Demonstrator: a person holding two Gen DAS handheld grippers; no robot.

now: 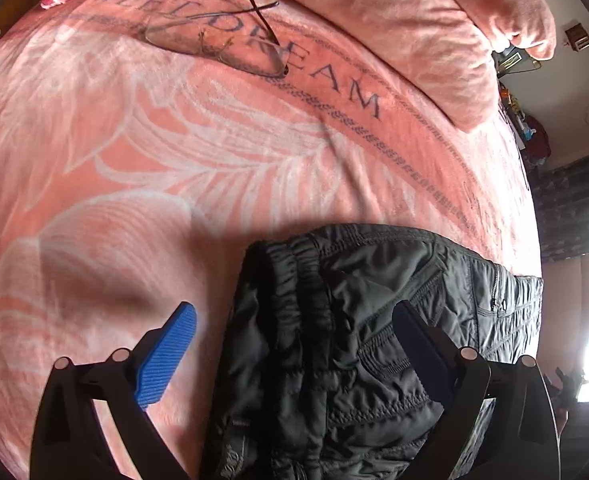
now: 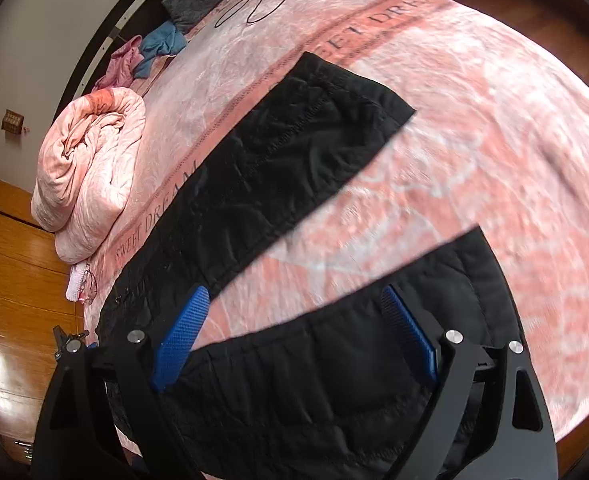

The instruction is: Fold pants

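Observation:
Black quilted pants lie on a pink bed blanket. In the left wrist view the waistband end (image 1: 334,320) lies bunched, with the elastic band toward the left. My left gripper (image 1: 294,316) is open, its jaws spread wide over the waistband, blue pads (image 1: 162,356) apart. In the right wrist view the two legs are spread in a V: the far leg (image 2: 286,160) runs up to its cuff, the near leg (image 2: 334,368) lies under my right gripper (image 2: 294,300), which is open above it, pads (image 2: 178,340) apart and holding nothing.
A pair of glasses (image 1: 230,44) lies on the blanket (image 1: 94,160) beyond the waistband. A rolled pink duvet (image 2: 90,176) sits at the bed's edge, also in the left wrist view (image 1: 394,32). Loose clothes (image 2: 158,44) and a cable (image 2: 262,4) lie at the far end. Wooden floor (image 2: 10,280) surrounds the bed.

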